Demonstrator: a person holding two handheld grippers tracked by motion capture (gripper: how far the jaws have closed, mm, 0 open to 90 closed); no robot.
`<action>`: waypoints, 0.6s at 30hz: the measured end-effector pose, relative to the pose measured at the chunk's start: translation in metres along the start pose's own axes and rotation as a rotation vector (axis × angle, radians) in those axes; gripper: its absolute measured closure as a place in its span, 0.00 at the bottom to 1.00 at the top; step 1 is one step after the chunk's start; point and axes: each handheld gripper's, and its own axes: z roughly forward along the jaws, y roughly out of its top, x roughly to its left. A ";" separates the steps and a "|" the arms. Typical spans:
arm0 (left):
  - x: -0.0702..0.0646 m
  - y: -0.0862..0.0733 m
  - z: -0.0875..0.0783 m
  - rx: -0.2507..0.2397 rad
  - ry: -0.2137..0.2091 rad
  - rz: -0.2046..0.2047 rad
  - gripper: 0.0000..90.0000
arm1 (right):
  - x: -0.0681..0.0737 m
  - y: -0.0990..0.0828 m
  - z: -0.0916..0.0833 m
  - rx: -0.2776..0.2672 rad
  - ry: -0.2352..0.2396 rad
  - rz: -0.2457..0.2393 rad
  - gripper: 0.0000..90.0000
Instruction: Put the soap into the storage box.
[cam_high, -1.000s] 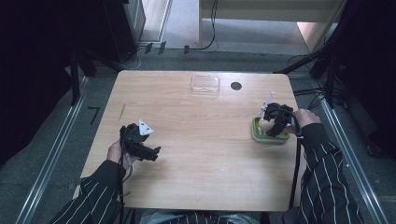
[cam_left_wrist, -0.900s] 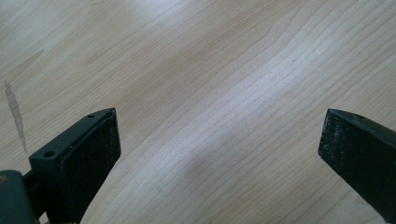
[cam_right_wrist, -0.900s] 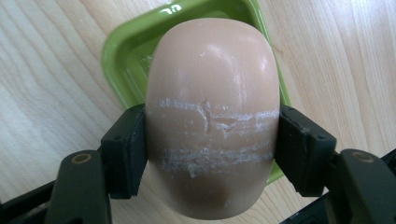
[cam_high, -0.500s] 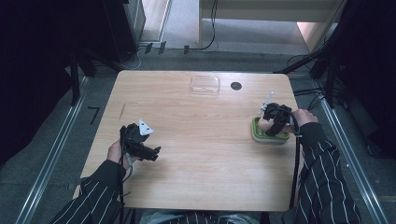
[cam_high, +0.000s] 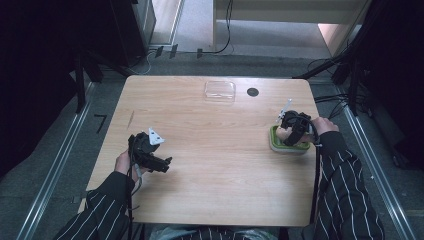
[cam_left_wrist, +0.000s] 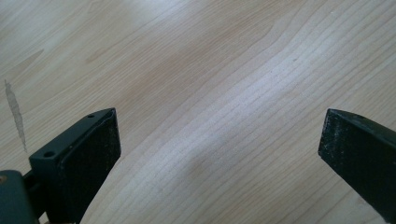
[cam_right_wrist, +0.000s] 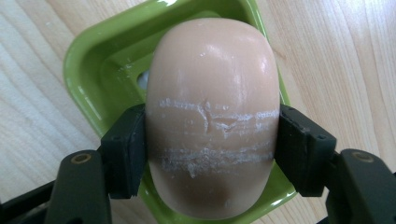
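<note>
While little has shifted since before, the right gripper (cam_right_wrist: 212, 149) still pinches a smooth, scuffed oval soap (cam_right_wrist: 212, 116) over a glossy green dish (cam_right_wrist: 93, 60); the left gripper (cam_left_wrist: 219, 154) gapes above woodgrain table (cam_left_wrist: 210, 60).

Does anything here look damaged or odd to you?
Yes: the bar of soap, held by the right gripper over its green soap dish, carries whitish scuffed bands and a small dent across its middle, at jaw level.

Two hand-held grippers, one spread, one clamped

The left gripper (cam_high: 161, 163) hovers above the table (cam_high: 215, 150) near its left edge, jaws wide apart; the right gripper (cam_right_wrist: 210, 140), near the table's right edge, pinches a soap bar (cam_right_wrist: 212, 116) between both jaws.
</note>
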 end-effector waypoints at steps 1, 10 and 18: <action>0.000 0.000 0.000 0.000 0.001 0.001 0.00 | 0.000 0.000 0.001 0.003 -0.002 0.003 0.37; 0.000 0.000 0.000 0.001 0.001 0.001 0.00 | -0.001 0.000 0.005 0.004 0.012 0.008 0.37; 0.000 0.000 0.000 -0.001 0.002 0.001 0.00 | -0.001 0.001 0.006 0.007 0.013 0.011 0.37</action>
